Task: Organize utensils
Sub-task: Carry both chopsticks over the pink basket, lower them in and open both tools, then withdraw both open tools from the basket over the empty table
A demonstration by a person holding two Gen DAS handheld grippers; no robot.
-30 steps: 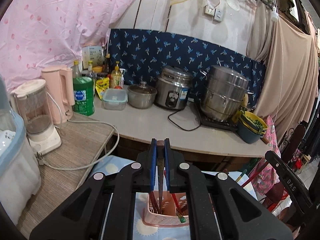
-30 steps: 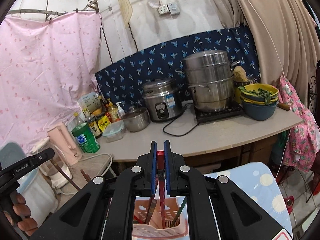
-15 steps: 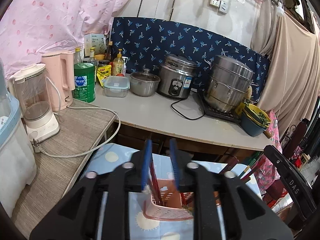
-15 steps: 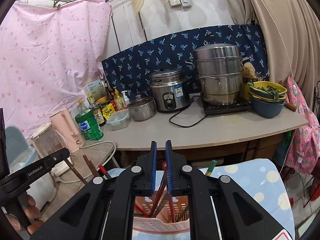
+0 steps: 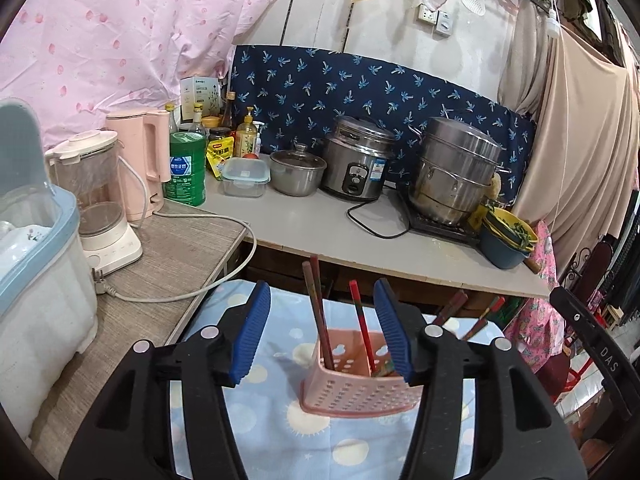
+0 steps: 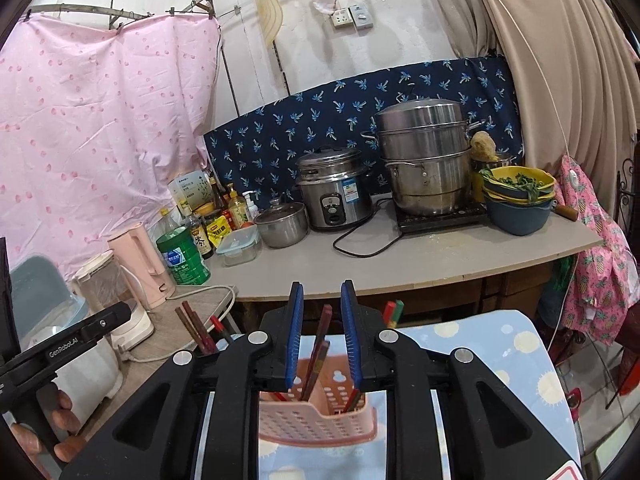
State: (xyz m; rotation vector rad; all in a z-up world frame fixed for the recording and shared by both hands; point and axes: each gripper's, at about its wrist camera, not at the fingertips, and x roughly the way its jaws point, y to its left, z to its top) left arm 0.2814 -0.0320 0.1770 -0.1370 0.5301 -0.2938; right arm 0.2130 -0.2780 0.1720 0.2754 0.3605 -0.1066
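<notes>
A pink perforated plastic utensil basket [image 5: 356,388] stands on a blue cloth with suns and dots [image 5: 280,432]; it also shows in the right wrist view [image 6: 316,420]. Several red and brown chopsticks [image 5: 318,312] stand upright in it, and they show in the right wrist view too [image 6: 318,348]. My left gripper [image 5: 322,328] is open and empty, its blue pads spread wide above the basket. My right gripper [image 6: 322,332] is open and empty, its pads either side of the standing chopsticks without touching them.
A grey counter [image 5: 320,228] behind holds a rice cooker [image 5: 358,164], steamer pot [image 5: 456,172], small pot [image 5: 298,172], bottles and a green tin [image 5: 186,168]. A wood-grain side table [image 5: 160,264] at left carries a blender [image 5: 96,196], pink kettle [image 5: 142,160] and a cord.
Both grippers were shut on chopsticks over the basket a second ago. Both have opened and let go; the chopsticks now stand in the basket. The left jaws opened widest.
</notes>
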